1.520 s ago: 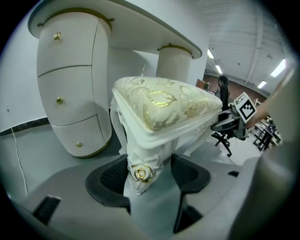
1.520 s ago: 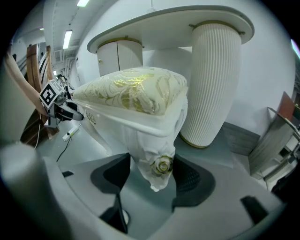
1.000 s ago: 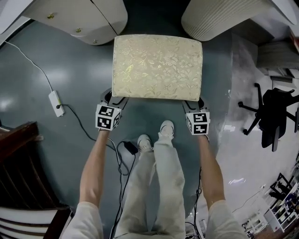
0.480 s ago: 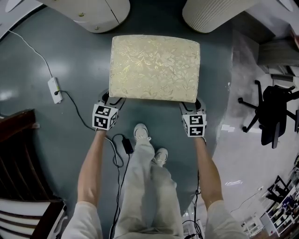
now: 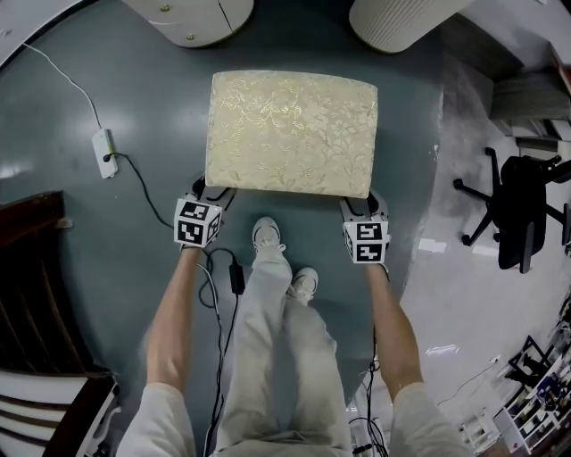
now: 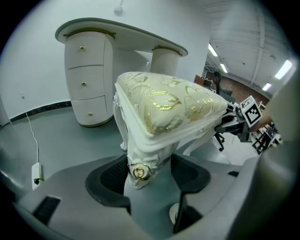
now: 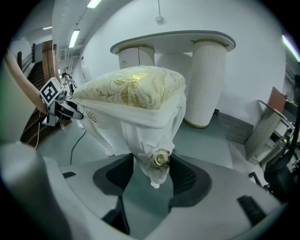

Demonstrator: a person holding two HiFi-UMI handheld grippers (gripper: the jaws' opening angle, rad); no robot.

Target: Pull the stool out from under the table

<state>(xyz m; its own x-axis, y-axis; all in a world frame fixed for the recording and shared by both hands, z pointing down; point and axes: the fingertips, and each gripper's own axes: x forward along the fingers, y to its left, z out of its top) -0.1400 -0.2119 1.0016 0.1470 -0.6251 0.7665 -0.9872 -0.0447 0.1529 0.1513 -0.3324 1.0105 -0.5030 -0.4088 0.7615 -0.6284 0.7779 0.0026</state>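
Note:
The stool [image 5: 290,134], with a cream and gold floral cushion and carved white legs, stands on the grey floor in front of the white table [image 5: 192,18]. My left gripper [image 5: 211,191] is at the stool's near left corner. In the left gripper view both pads press on the rose-carved leg [image 6: 139,165]. My right gripper [image 5: 361,207] is at the near right corner. Its jaws have just been closing, and they grip the other front leg [image 7: 158,161]. The table top [image 7: 178,40] stands behind the stool, which is out from under it.
A white power strip [image 5: 105,152] and its cable lie on the floor to the left. A black adapter [image 5: 236,278] lies by the person's feet [image 5: 268,236]. A black office chair [image 5: 522,214] stands at right, and dark wooden furniture [image 5: 31,286] at lower left.
The stool has come away from the table with both grippers at its near corners. The table pedestals have slid toward the top edge, and the person's feet have stepped back.

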